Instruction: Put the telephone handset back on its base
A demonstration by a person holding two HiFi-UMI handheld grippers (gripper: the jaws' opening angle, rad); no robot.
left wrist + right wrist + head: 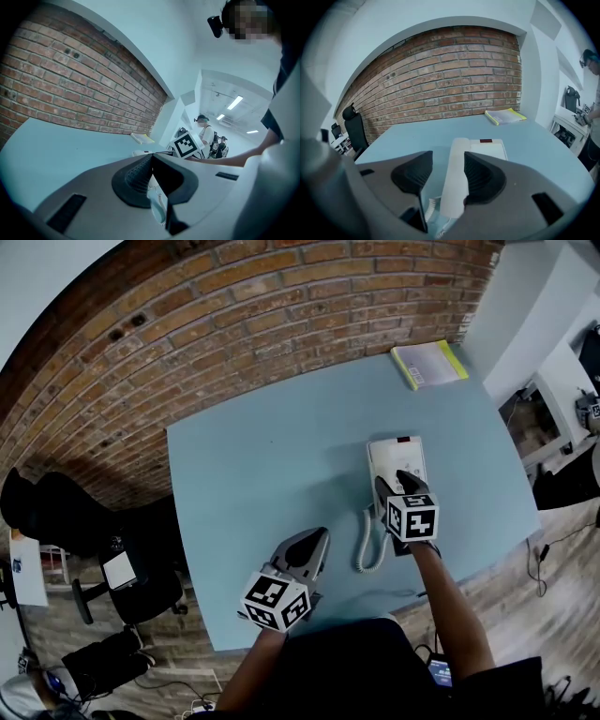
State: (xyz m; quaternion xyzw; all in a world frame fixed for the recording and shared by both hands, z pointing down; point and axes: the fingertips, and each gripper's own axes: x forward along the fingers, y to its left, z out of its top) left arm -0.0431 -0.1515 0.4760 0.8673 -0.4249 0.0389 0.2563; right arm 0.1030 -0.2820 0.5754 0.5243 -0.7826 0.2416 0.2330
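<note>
Fingers (480, 174) of the right gripper (395, 482) stand wide apart at centre right of the head view, with the white handset (457, 164) between them; the left finger is clear of it, and the handset lies along the left side of its base (490, 149) on the pale blue worktop (272, 474). The left gripper (319, 538), lower centre, has its fingers (136, 180) closed together on nothing, near the coiled cord (366, 545).
</note>
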